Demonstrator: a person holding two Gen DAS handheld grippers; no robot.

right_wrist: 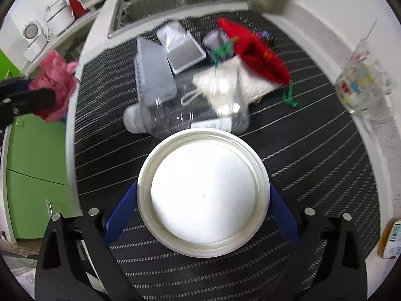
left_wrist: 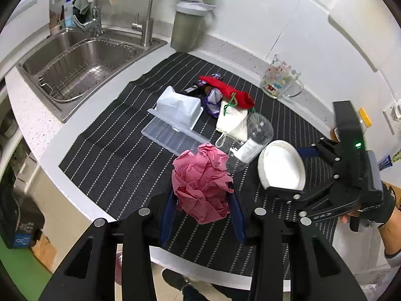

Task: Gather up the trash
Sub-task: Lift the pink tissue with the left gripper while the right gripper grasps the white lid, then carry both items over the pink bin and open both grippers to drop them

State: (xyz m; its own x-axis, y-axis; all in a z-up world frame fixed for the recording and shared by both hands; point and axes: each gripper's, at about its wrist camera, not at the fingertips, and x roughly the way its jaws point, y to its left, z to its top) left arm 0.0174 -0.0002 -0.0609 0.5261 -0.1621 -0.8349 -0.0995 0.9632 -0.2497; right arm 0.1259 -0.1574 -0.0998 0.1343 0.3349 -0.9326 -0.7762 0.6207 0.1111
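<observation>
My left gripper [left_wrist: 203,200] is shut on a crumpled pink paper ball [left_wrist: 201,183], held above the front edge of the striped black mat [left_wrist: 112,155]; the ball also shows in the right wrist view [right_wrist: 54,85]. My right gripper [right_wrist: 203,200] is shut on a white paper plate [right_wrist: 203,193], held over the mat; the plate also shows in the left wrist view [left_wrist: 282,165]. A clear plastic bottle [right_wrist: 185,118] lies on its side just beyond the plate. Behind it lie a white cloth pouch [right_wrist: 230,85], a red pouch [right_wrist: 253,50], purple wrappers [left_wrist: 213,100] and a clear plastic box [left_wrist: 175,118].
A steel sink [left_wrist: 80,62] with a wire basket is at the far left. A grey lidded jug [left_wrist: 188,25] stands by the wall. A printed glass mug [left_wrist: 280,80] stands at the mat's right rim. The counter edge runs near me, with green floor below.
</observation>
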